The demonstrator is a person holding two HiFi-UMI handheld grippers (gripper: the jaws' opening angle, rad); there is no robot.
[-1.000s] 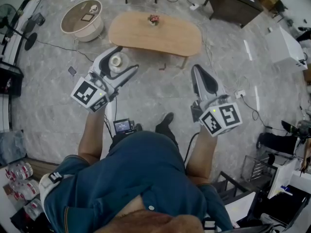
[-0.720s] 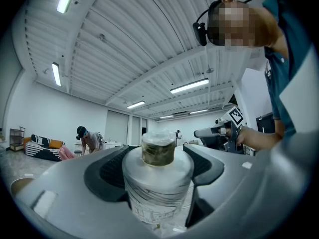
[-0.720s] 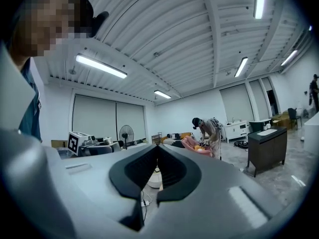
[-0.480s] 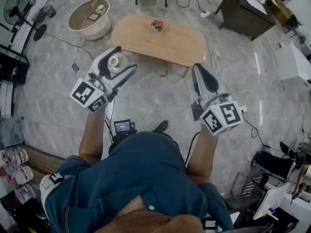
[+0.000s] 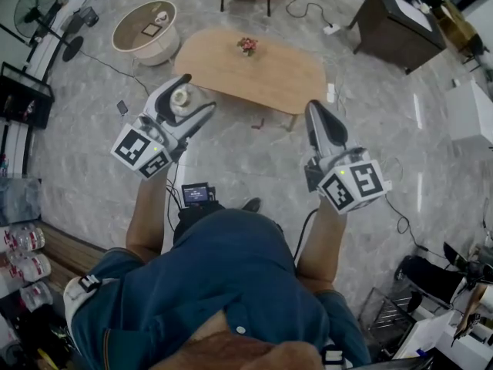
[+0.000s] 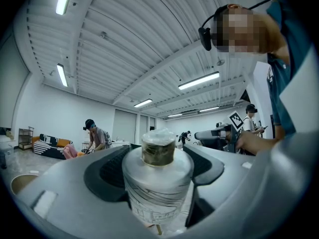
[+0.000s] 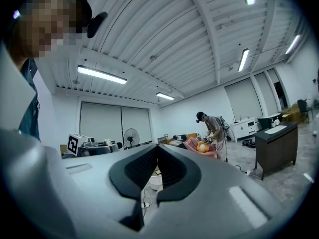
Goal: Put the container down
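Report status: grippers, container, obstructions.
Left gripper shut on container, above floor. Right gripper shut, empty. Oval table ahead, flowers on it.

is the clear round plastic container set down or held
Held: the clear round plastic container sits clamped between the black pads of the left gripper.

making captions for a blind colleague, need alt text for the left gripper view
The left hand-held gripper grips a clear cylindrical container with a brownish top between its dark jaws, seen close up. Behind it is a large white room with strip lights on a ribbed ceiling and a person standing far off at the left.
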